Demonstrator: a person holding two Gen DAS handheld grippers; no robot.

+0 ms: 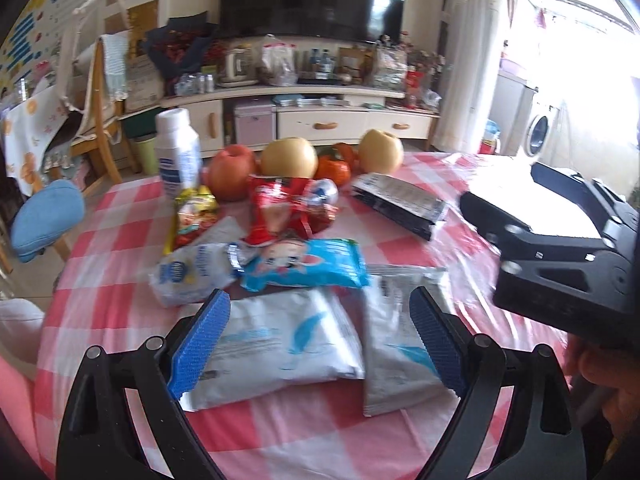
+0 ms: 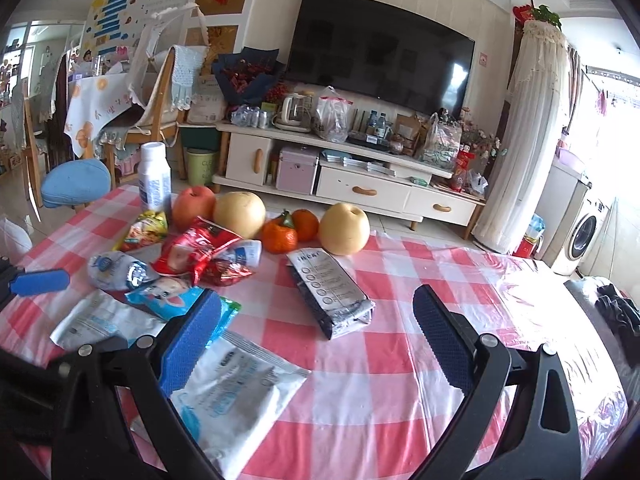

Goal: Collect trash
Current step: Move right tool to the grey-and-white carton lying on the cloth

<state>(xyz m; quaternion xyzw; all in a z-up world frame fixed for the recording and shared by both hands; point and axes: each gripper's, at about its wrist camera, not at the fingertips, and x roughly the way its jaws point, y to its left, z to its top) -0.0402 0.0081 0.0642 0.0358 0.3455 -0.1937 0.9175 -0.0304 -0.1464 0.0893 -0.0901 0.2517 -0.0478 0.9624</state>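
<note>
Empty wrappers lie on the pink checked tablecloth (image 1: 132, 208). Two white pouches (image 1: 288, 344) (image 1: 400, 344) lie between the fingers of my open left gripper (image 1: 320, 312), which hovers just above them. Beyond are a light blue wrapper (image 1: 308, 266), a crumpled white-blue one (image 1: 188, 276), a red one (image 1: 284, 212), a yellow one (image 1: 192, 216) and a black-silver pouch (image 1: 400, 200). My right gripper (image 2: 320, 312) is open and empty above the cloth; the black-silver pouch (image 2: 332, 292) lies ahead of it and a white pouch (image 2: 236, 396) under its left finger.
A white bottle (image 1: 176, 152), an apple (image 1: 232, 172), two pears (image 1: 290, 158) (image 1: 380, 150) and tangerines (image 1: 336, 168) stand at the table's far edge. A blue chair (image 1: 44, 216) stands at the left. The right gripper's body (image 1: 560, 248) shows at the right of the left wrist view.
</note>
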